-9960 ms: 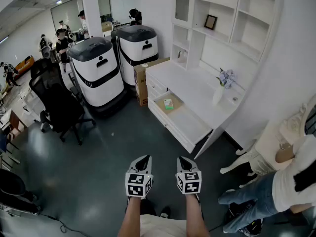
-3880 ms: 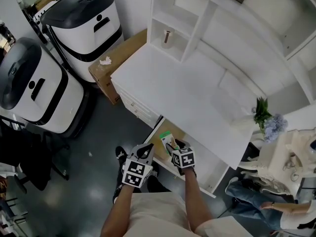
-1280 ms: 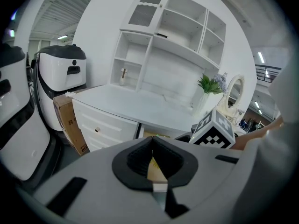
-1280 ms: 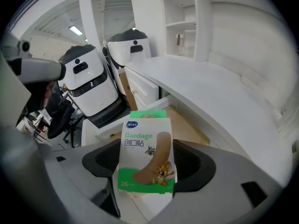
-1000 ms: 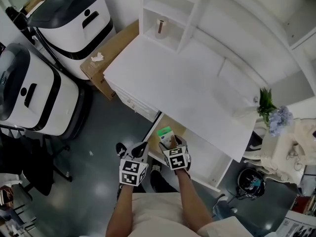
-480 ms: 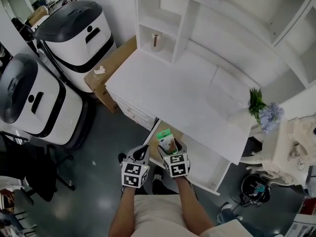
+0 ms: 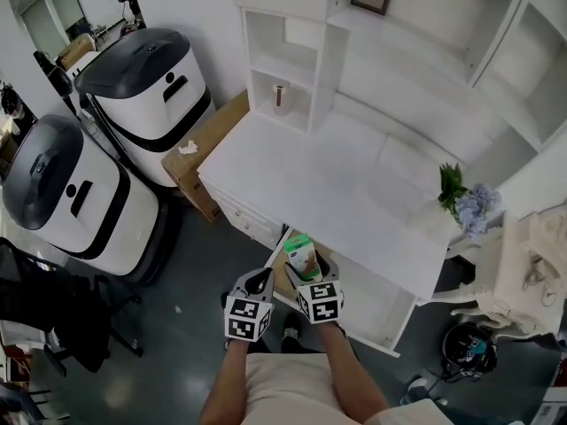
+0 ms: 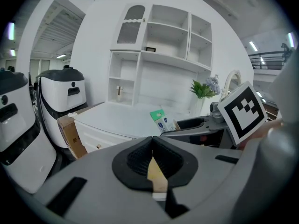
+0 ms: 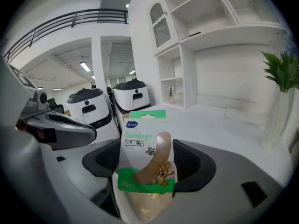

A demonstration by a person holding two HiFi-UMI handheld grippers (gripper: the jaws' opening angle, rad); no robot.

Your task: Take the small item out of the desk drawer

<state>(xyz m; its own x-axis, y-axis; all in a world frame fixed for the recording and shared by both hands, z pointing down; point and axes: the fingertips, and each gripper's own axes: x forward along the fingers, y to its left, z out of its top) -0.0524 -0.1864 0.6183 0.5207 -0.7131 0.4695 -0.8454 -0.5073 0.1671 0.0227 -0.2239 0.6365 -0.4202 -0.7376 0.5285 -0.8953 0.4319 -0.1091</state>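
Green and white, the little bandage box point(image 9: 145, 155) is pinched between the two jaws of the right gripper point(image 9: 148, 166), which are closed tight on its lower part. Most of the box sticks up past the jaw tips. It is up above the open drawer point(image 7: 383, 324), not lying in it, so I think the taking-out step is nearly done. The left gripper point(image 8: 153, 166) is just beside the right one, with its jaws pressed together and nothing in them. Next, I think the right gripper must carry the box away from the drawer, maybe to the desk top point(image 7: 328, 184) in front of it, squeezing firmly so the thin box does not slip
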